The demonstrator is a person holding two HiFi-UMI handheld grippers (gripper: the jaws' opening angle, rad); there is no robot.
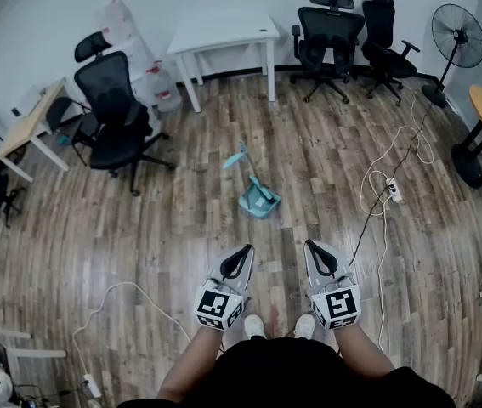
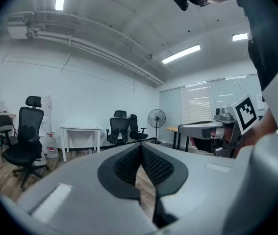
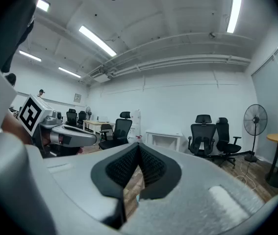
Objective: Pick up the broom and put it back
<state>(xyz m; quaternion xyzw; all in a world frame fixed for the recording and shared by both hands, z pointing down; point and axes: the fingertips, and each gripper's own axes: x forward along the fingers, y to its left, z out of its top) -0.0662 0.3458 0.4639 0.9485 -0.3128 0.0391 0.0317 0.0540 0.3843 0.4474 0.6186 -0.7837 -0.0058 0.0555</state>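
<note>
Plainly, both tools are empty. The left hand-held gripper [image 1: 242, 252] is held level in front of the person, and its own view shows the two ribbed pads pressed together with nothing between them. The right hand-held gripper [image 1: 312, 246] is just beside it at 3 o'clock, its jaws closed as tightly and also bare.

The broom [image 1: 258, 197], a teal piece, lies on the wooden floor [image 1: 181, 228] at 12 o'clock from the two grippers and well apart from both. Its slim handle end points toward 11 o'clock.

From the broom, a black office chair [image 1: 115, 109] stands at 10 o'clock. A white bench [image 1: 223, 32] stands against the far wall at 12 o'clock. Two more black chairs [image 1: 343, 32] stand at 1 o'clock, with a standing fan [image 1: 457, 37] further round toward 2 o'clock. A power strip [image 1: 393, 192] with a looping white cable lies at 3 o'clock. The person's white shoes [image 1: 254, 324] show at 6 o'clock, just below the grippers.
</note>
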